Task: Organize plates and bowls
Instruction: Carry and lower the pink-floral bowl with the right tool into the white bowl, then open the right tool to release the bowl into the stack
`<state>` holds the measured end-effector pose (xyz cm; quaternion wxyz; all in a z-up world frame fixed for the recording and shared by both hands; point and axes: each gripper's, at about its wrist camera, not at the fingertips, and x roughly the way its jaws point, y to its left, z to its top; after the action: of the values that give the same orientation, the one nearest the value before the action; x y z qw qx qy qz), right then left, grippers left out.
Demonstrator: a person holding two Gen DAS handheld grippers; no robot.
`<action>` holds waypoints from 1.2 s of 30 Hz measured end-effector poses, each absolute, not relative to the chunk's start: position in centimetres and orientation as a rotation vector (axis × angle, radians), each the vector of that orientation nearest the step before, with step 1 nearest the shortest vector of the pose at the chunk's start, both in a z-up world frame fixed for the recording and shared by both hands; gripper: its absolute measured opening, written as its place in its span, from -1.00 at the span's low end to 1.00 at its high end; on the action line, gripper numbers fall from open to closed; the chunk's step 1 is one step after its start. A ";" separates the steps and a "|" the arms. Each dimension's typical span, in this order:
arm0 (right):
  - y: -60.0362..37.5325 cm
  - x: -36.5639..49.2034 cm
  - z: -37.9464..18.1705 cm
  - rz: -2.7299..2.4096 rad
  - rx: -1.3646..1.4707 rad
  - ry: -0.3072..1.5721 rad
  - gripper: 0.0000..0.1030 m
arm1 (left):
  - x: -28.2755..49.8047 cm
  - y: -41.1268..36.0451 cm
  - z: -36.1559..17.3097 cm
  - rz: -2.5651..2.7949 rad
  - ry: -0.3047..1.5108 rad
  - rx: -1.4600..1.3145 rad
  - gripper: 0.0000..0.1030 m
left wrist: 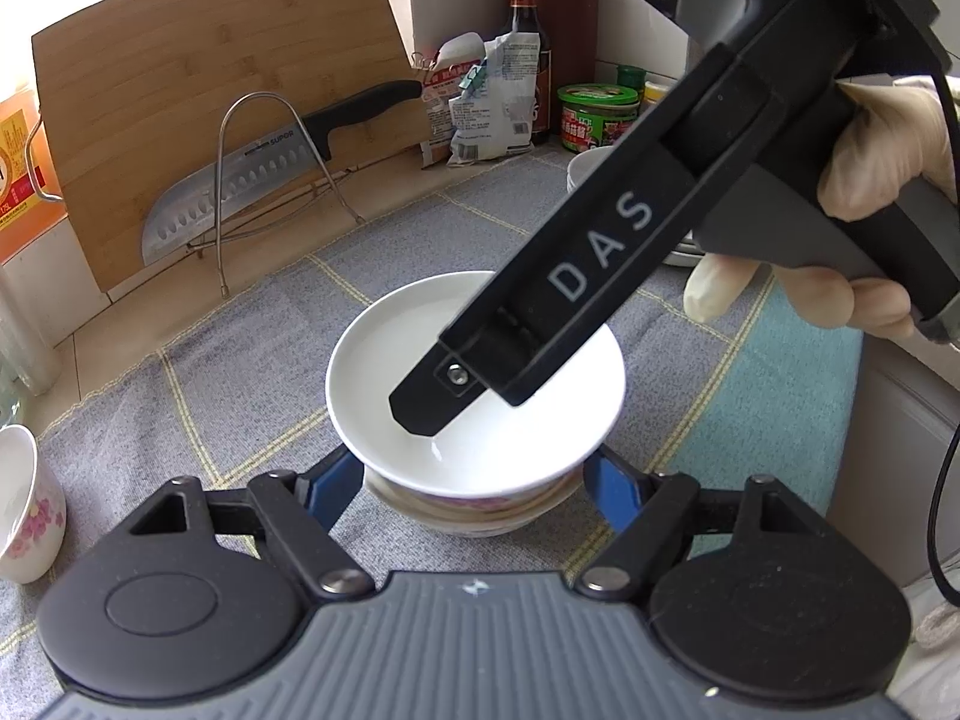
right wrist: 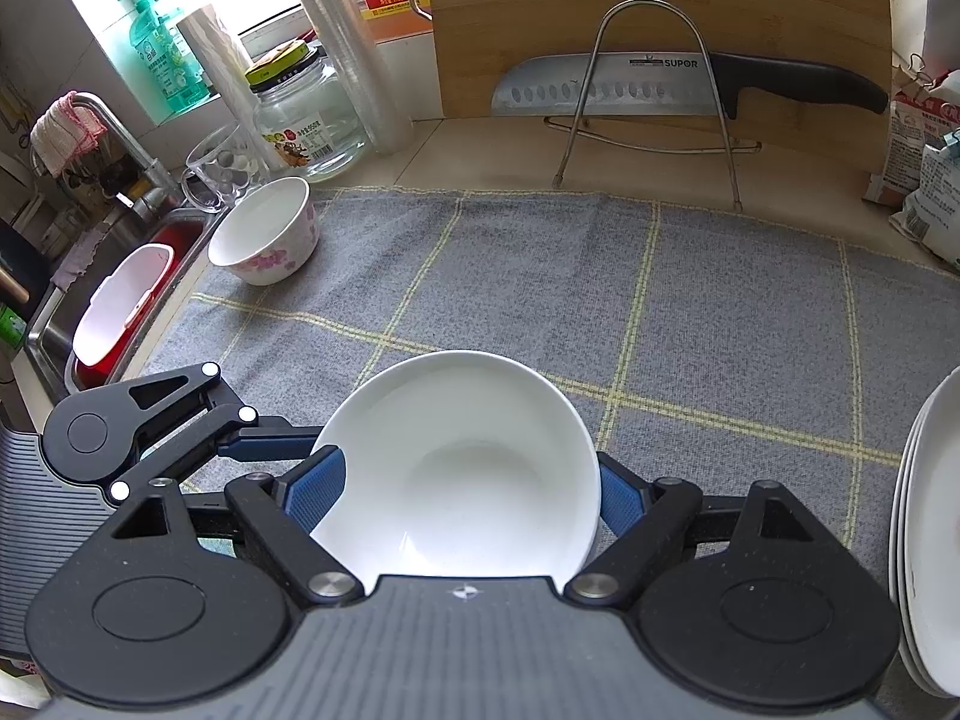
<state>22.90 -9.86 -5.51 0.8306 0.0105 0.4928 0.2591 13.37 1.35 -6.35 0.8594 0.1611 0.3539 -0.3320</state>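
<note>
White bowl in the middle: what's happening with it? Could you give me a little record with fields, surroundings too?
Bowl: plain white bowl, on top of a stack of flowered bowls
Right gripper: pads closed on the bowl's two sides
Left gripper: fingers flank the stack; contact hidden under the rim
Surface: grey checked cloth
Nearby: single flowered bowl towards the sink, white plates stacked on the other side
Behind: Supor knife in front of a bamboo cutting board
</note>
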 end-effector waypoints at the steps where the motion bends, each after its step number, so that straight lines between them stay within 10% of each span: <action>1: -9.9 22.9 -5.5 0.549 0.022 1.045 0.76 | 13.4 1.4 -6.3 -0.698 0.742 0.339 0.56; 36: -10.3 21.4 -3.4 0.476 -0.048 0.935 1.00 | 12.9 2.1 -5.6 -0.756 0.666 0.285 0.84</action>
<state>21.36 -10.34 -3.39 0.8653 -0.0230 0.4461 0.2274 12.87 2.14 -5.58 0.8660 0.1362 0.3180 -0.3612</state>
